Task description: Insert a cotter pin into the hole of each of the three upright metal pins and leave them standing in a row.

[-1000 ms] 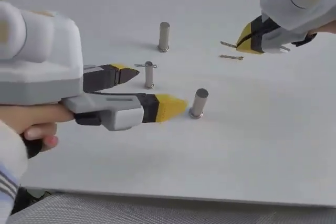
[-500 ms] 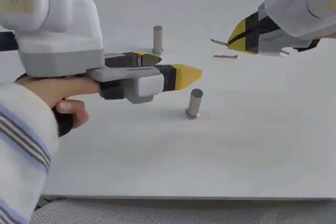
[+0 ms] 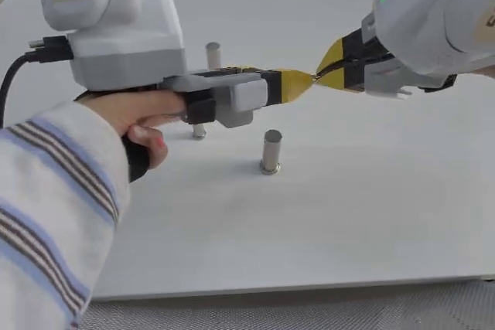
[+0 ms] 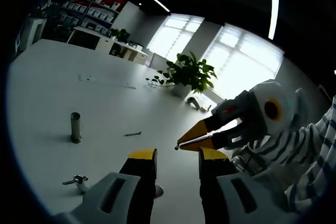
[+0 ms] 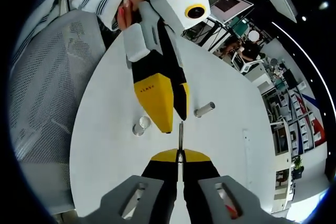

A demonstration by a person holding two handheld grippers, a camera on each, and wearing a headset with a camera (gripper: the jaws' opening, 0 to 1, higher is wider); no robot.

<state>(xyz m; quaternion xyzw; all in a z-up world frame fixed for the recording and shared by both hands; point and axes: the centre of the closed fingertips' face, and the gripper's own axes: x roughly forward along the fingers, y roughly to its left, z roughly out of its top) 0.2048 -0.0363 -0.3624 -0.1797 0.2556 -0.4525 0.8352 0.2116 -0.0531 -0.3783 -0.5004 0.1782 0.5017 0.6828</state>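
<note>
Left tongs [image 3: 300, 85], right tongs [image 3: 325, 73]: grey-white housings, black jaws, yellow tips. Black cable [image 3: 11, 90]. Striped white sleeve [image 3: 54, 191].

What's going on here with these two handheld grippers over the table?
A person holds a gripper in each hand above a white table. The right gripper has its jaws shut on a cotter pin and points it at the left gripper, whose jaws are open by its tip. The middle metal pin already has a cotter pin through it; the front metal pin and back metal pin are bare.
</note>
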